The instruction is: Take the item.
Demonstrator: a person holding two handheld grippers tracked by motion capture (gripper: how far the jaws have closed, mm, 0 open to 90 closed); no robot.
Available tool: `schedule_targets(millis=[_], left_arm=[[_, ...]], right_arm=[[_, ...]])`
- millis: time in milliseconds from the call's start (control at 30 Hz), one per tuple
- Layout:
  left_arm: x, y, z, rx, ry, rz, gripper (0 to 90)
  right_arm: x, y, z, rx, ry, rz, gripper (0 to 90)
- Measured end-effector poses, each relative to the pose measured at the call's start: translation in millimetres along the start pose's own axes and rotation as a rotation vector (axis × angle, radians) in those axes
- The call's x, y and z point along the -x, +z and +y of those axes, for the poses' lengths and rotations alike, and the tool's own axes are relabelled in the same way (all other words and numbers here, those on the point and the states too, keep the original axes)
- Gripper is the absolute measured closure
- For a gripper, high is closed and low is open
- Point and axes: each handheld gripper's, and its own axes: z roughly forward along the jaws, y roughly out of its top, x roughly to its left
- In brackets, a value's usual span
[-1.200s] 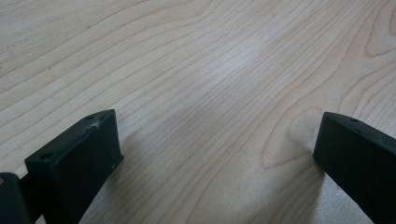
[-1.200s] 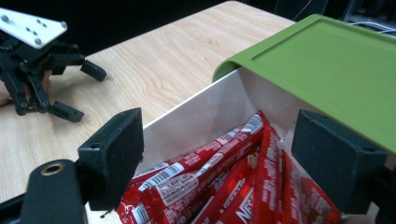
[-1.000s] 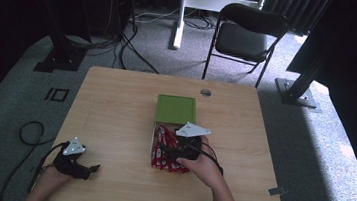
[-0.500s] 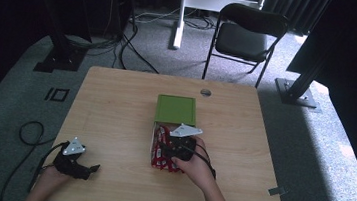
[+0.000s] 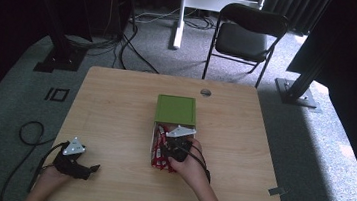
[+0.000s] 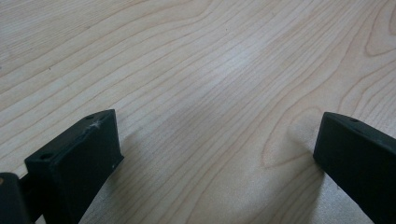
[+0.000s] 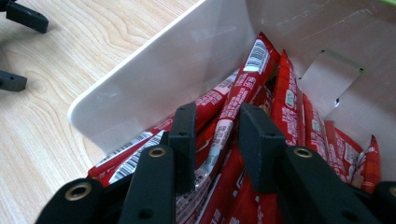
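A box with a green lid (image 5: 176,109) folded back lies open at mid-table. Its white wall (image 7: 163,79) holds several red stick packets (image 5: 160,160). My right gripper (image 5: 167,152) is lowered into the box. Its jaws have just been closing and now stand narrowly apart around one red stick packet (image 7: 247,70), with slim gaps beside the pads; the right gripper (image 7: 217,109) still counts as open. My left gripper (image 5: 92,170) rests near the table's front left corner. Seen close, the left gripper (image 6: 215,135) is wide open over bare wood.
The wooden table (image 5: 115,109) has a small metal grommet (image 5: 205,92) near its far edge. A black folding chair (image 5: 246,34) stands behind it. Cables (image 5: 27,132) trail on the floor at left. Stand bases sit at both far corners.
My right gripper shifted slightly left and dipped deeper into the box among the red packets. The left gripper stayed where it was.
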Motion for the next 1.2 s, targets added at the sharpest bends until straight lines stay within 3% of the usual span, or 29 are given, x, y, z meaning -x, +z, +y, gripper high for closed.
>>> schedule_targets(millis=[33,100,233,733,967,1200], left_arm=[[0.0,0.0,0.0,0.000,0.000,0.000,1.5],[0.0,0.0,0.0,0.000,0.000,0.000,1.4],[0.0,0.0,0.0,0.001,-0.001,0.000,1.5],[0.0,0.1,0.0,0.001,0.000,0.001,1.5],[0.0,0.1,0.0,0.002,-0.001,0.001,1.5],[0.0,0.1,0.0,0.001,-0.001,0.000,1.5]], right_arm=[[-0.3,0.9,-0.3,-0.001,-0.002,-0.001,67.3],[0.1,1.4,-0.5,-0.001,-0.004,0.000,75.7],[5.3,-2.8,0.6,0.014,0.035,0.019,83.6],[13.7,-33.9,4.2,0.094,0.088,0.070,86.0],[14.0,-46.3,1.8,0.101,0.090,0.090,86.7],[16.0,-63.5,4.4,0.146,0.107,0.110,86.7]])
